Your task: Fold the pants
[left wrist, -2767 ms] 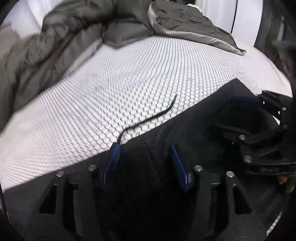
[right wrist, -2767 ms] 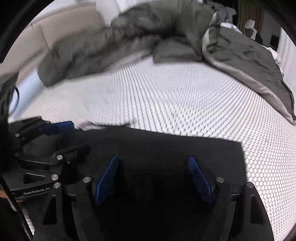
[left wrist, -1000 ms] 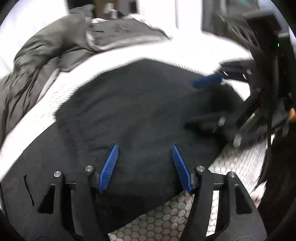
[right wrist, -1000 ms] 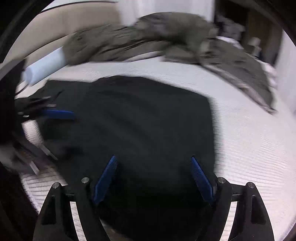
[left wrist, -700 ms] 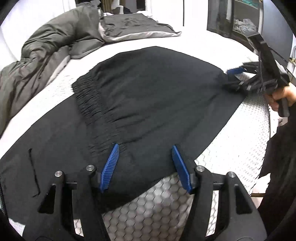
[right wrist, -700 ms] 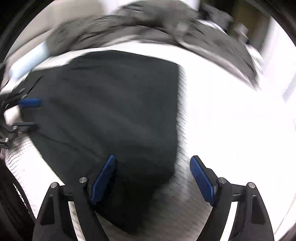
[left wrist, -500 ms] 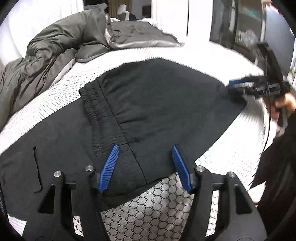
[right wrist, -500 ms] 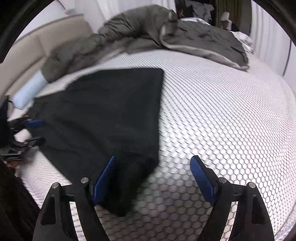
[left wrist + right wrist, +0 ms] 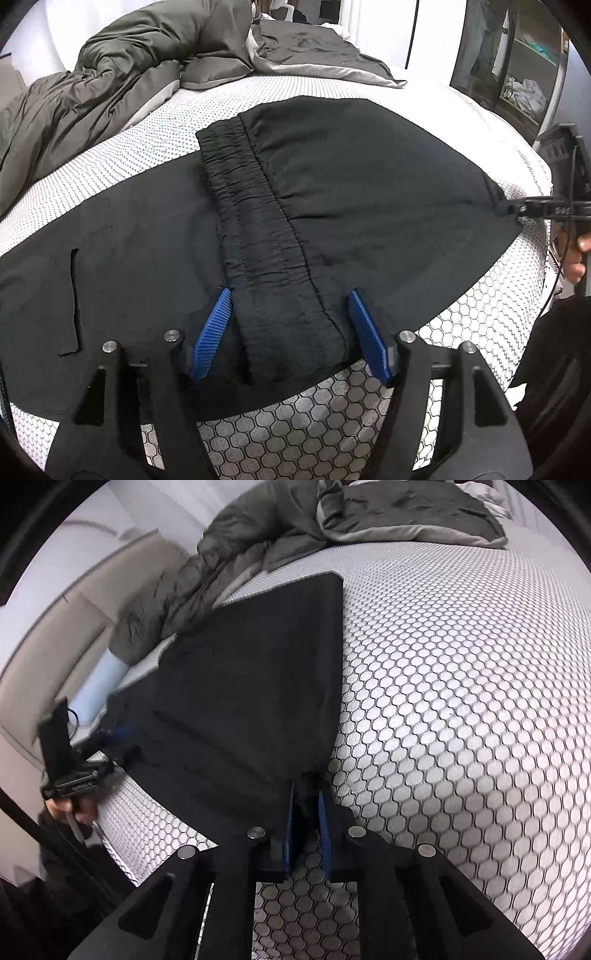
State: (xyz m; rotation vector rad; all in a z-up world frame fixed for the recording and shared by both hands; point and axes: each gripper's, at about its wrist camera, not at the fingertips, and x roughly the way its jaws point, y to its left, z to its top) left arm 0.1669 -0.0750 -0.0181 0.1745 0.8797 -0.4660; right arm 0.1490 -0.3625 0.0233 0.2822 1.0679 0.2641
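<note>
Black pants (image 9: 369,192) lie on the bed (image 9: 461,701). Right gripper (image 9: 306,812) has just closed, pinching their corner; left gripper (image 9: 291,328), angled down, has just widened, straddling the waistband (image 9: 255,236) without pressing it.

We find almost no writing here. In the right wrist view, the left gripper (image 9: 122,742) carries a small pale brand mark along the side of its black body, but it is too blurred and small for us to read. In the left wrist view, the right gripper (image 9: 508,208) shows a faint pale marking on its dark side as well, equally illegible. We see no other labels, numbers or signs.
</note>
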